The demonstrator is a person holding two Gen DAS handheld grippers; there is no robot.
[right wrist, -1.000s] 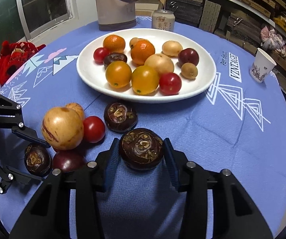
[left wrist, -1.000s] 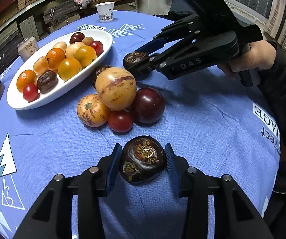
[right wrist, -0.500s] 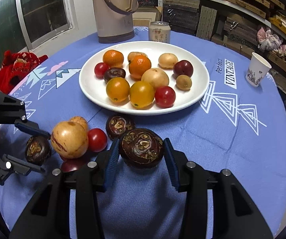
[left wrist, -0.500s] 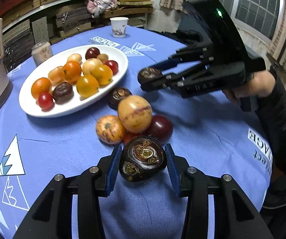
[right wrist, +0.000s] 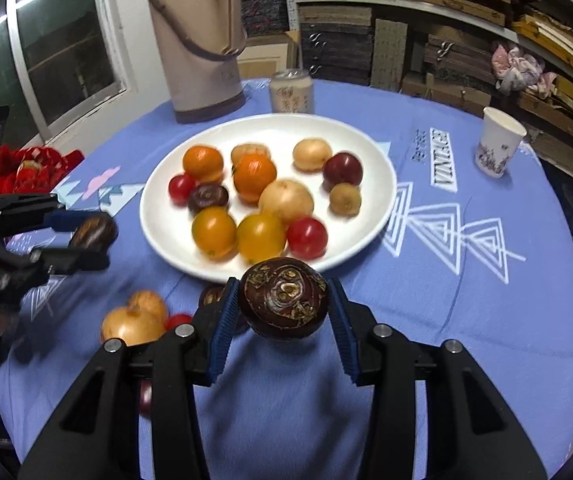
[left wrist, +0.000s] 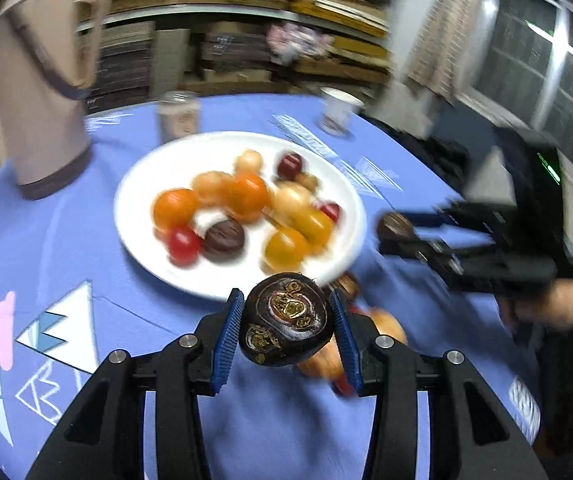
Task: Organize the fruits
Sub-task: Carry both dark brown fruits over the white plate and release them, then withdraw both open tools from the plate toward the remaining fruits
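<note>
My left gripper [left wrist: 286, 334] is shut on a dark brown water chestnut [left wrist: 286, 320], held in the air near the front rim of the white plate [left wrist: 142, 184]. My right gripper [right wrist: 284, 312] is shut on another dark water chestnut [right wrist: 284, 298], also lifted, in front of the plate [right wrist: 166, 232]. The plate holds several oranges, tomatoes, plums and a chestnut. Loose fruits lie on the blue cloth: a yellow-pink passion fruit [right wrist: 130, 326], a red tomato [right wrist: 176, 320] and a chestnut [right wrist: 210, 296]. The left gripper also shows at the left of the right wrist view [right wrist: 86, 240].
A beige thermos [right wrist: 198, 44], a drink can [right wrist: 291, 92] and a paper cup [right wrist: 498, 148] stand behind the plate. A red cloth bundle [right wrist: 30, 168] lies at the table's left edge. Shelves of wooden boxes line the back wall.
Both grippers have lifted their water chestnuts and moved toward the plate. The left view is now motion-blurred and the loose fruit pile lies under and behind the grippers.
</note>
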